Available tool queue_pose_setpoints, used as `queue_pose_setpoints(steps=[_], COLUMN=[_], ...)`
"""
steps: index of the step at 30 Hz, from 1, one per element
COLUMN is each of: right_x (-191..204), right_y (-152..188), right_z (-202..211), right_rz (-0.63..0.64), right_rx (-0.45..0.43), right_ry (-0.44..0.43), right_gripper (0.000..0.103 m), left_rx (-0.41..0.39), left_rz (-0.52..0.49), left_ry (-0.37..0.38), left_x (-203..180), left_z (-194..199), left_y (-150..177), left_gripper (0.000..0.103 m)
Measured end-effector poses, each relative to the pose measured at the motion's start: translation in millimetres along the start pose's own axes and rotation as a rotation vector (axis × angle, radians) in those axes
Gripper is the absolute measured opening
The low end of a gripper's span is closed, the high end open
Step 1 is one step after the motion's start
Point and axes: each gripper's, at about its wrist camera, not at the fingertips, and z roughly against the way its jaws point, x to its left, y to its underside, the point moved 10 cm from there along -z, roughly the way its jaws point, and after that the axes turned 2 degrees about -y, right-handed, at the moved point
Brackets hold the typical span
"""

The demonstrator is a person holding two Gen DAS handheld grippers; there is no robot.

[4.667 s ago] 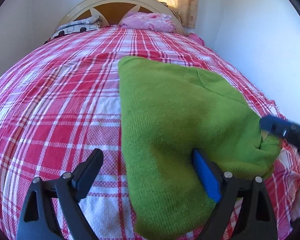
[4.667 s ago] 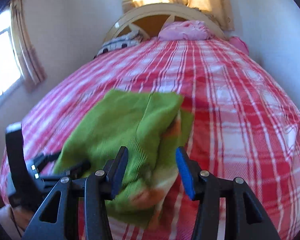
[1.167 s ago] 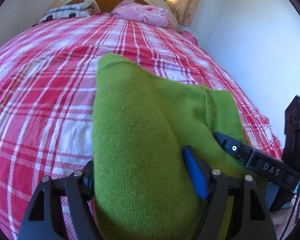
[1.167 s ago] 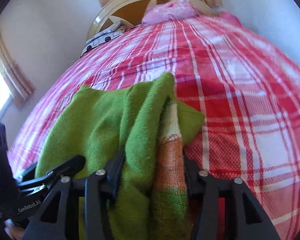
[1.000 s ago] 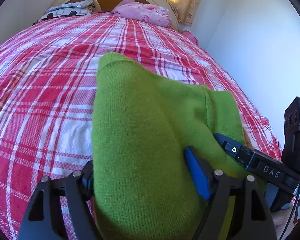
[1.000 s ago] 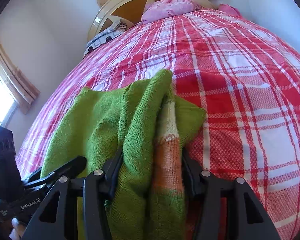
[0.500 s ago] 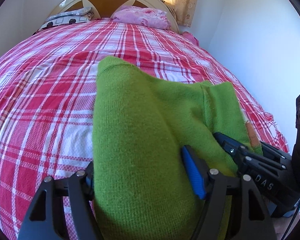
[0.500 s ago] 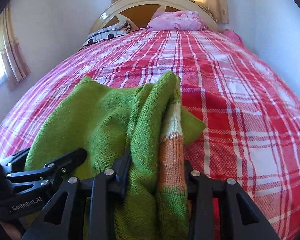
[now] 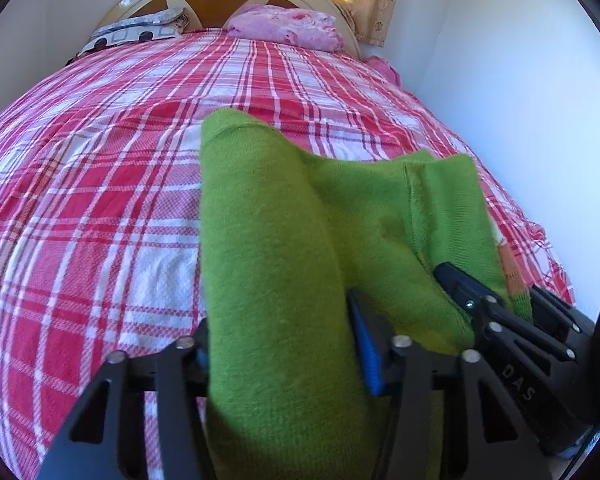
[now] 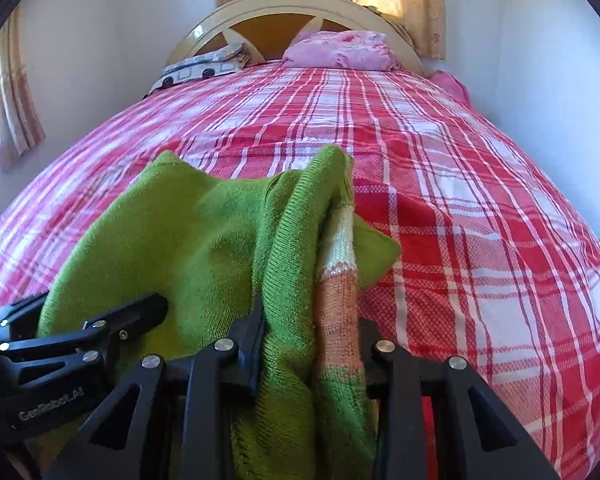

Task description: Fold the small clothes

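Both grippers have just been closing on the green sweater (image 9: 268, 264) over the bed (image 9: 100, 184): left gripper (image 9: 284, 344) clamps plain green; only the right gripper's (image 10: 310, 332) view shows its orange-white stripes.

Black plastic left gripper (image 9: 284, 344): triangular cut-outs, silver screws, blue pad on one finger (image 9: 366, 354). Black right gripper (image 10: 310, 332): matching open-frame fingers, silver screw heads. White lettering on both bodies: "DAS", "GenRobot.AI".

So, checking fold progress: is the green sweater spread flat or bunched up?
Bunched up. The green sweater rises in thick folds off the plaid bedspread, pinched by the left gripper and right gripper.
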Motion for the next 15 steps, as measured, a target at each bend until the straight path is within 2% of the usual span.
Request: queue_pose_setpoints(steps=[3, 11, 15], right_x=[6.7, 25.6, 46.5], right_y=[-3.6, 3.2, 12.6], right_z=[25.0, 99.6, 122.0], right_rz=[-0.007, -0.065, -0.100], right_rx=[-0.050, -0.145, -0.161], right_ry=[0.016, -0.016, -0.055], right_gripper=[0.031, 0.030, 0.030], left_rx=[-0.011, -0.071, -0.097], left_rz=[-0.016, -0.057, -0.070], left_ry=[-0.001, -0.004, -0.041], left_x=[-1.9, -8.6, 4.8], left_z=[16.2, 73.5, 102.9], left_y=[0.2, 19.9, 30.8], left_gripper=[0.041, 0.039, 0.039])
